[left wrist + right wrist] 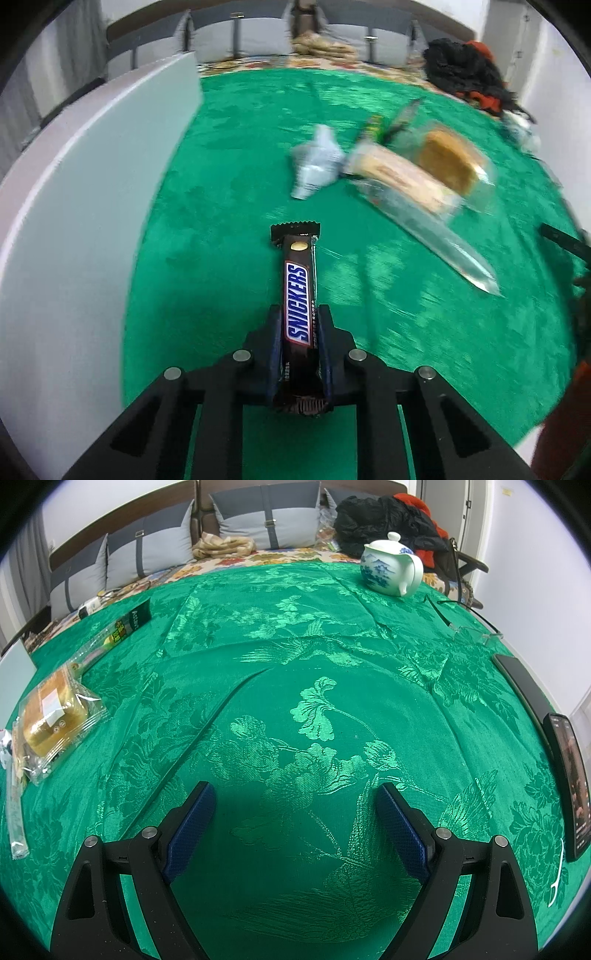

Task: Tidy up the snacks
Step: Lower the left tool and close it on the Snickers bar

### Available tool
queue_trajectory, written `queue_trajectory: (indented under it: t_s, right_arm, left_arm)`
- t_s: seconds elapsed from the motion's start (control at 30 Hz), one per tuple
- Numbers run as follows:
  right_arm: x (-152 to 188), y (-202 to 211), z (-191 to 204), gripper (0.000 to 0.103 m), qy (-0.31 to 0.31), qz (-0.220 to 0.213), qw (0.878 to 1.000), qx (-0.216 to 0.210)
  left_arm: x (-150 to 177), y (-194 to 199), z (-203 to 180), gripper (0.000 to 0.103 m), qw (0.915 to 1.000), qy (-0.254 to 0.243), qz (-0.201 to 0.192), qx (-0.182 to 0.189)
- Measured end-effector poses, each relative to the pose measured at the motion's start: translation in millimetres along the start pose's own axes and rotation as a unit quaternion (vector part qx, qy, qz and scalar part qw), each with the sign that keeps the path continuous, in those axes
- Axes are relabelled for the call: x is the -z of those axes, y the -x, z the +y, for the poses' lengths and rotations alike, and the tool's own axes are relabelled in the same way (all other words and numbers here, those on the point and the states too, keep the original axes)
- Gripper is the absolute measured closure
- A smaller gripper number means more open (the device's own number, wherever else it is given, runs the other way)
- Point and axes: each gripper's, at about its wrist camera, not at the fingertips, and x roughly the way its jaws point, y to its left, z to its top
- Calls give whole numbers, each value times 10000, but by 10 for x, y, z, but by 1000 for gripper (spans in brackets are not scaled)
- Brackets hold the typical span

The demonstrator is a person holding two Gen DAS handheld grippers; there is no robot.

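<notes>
Snickers bar [297, 306] sits pinched between the pads of the left gripper [299, 321], its near end tucked down between the fingers and its crimped far end pointing toward twelve o'clock over the green cloth [221, 206]. From the bar, at about one o'clock, a clear packet [439, 240] lies slanted on the cloth, and beyond it a wrapped bread loaf [448, 164] rests just beside a crumpled pale wrapper [316, 162]; this stretch is blurred, so finer detail cannot be told. At nine to eleven o'clock a white board [92, 177] stands upright along the cloth's edge. In the right wrist view, the right gripper [295, 805] hangs with its blue pads [192, 823] spread wide, nothing between them, only patterned cloth below. At nine o'clock from it the bread loaf [51, 712] lies in its clear wrap, with a long thin packet [16, 812] near it at the left edge. A dark green box [138, 616] lies farther off at ten o'clock. A phone [570, 782] lies at three o'clock by the cloth's edge, a floss pick [557, 871] just beside it. Farthest, at one o'clock, a blue-and-white teapot [391, 566] stands upright, with cushions [147, 546] behind.
</notes>
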Motion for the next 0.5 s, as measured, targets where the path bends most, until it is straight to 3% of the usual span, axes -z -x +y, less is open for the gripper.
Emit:
queue_trajectory:
  t_s: [0.13,0.37,0.4,0.5]
  right_arm:
    - [0,0,1,12,-1,-1,10000,-2]
    - [-8,15,15,14,35,138,9999,-41]
    - [-24,45,43,15,18,307,9994,-172]
    - [-77,299,368,15,23,638,9881,-1401]
  left_arm:
    - [70,19,-145,84,9993,-347,-44,-112]
    - [1,-15,-128,76,9996,-64,24,-284]
    - [-1,-22,-143,76,9994,-103,28,-325]
    - [29,-24,-195,74,9987,-247,-48,-449]
